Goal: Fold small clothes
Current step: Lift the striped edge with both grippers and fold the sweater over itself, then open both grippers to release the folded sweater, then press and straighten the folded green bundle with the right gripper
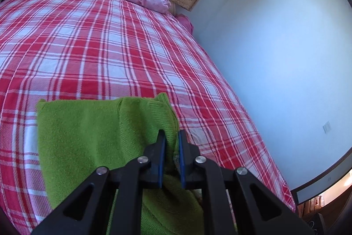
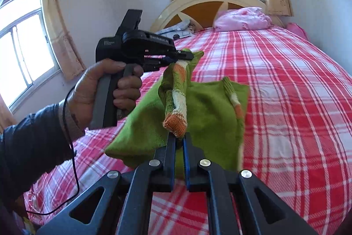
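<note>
Here the green sweater (image 2: pixel 198 102) hangs at frame centre above the plaid bed (image 2: pixel 286 80), its long axis running between the 2 grippers: left gripper (image 2: pixel 184 56) clamped on its far edge, right gripper (image 2: pixel 179 138) pinching the near edge beside the striped cuff (image 2: pixel 176 122).

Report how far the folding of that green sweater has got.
Done: the green sweater lies on the checked bedspread, its body apparently doubled over. In hand: the left gripper and right gripper are both shut on a striped sleeve, held up above the body. Left: lay that sleeve down, and probably the other striped sleeve.
</note>
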Demonstrator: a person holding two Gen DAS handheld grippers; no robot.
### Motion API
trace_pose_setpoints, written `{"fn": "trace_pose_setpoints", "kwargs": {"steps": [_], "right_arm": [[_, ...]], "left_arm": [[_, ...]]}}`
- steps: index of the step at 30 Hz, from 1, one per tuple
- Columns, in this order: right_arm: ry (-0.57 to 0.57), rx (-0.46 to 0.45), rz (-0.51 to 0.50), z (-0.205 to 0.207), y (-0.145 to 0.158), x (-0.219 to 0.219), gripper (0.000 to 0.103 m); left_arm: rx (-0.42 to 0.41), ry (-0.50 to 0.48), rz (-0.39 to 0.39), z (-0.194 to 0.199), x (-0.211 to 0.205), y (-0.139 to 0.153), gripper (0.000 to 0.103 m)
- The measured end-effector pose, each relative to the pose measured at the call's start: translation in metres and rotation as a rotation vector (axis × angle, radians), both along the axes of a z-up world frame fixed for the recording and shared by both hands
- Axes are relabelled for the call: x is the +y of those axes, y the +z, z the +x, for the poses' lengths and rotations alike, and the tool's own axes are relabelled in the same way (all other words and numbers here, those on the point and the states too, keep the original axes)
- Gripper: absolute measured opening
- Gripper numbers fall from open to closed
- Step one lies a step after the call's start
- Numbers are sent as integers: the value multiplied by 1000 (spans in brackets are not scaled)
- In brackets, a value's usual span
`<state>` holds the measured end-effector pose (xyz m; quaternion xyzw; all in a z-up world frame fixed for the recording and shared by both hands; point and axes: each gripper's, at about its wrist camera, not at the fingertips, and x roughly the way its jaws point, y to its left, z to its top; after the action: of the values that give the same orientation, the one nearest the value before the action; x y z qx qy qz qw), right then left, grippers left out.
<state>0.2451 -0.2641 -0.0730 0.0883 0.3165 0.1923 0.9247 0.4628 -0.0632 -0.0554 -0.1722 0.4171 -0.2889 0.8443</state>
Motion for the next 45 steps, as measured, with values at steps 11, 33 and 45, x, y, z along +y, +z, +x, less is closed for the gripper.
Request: {"fn": "trace_pose_setpoints", "kwargs": {"steps": [11, 33, 45], "right_arm": [[-68, 131, 34, 5, -37, -34, 6], [-74, 40, 59, 22, 3, -37, 51], [-76, 218, -1, 144, -26, 2, 15]], "left_arm": [[11, -60, 125, 3, -55, -22, 12], [-205, 112, 347, -118, 48, -26, 80], [-153, 92, 249, -129, 50, -57, 90]]}}
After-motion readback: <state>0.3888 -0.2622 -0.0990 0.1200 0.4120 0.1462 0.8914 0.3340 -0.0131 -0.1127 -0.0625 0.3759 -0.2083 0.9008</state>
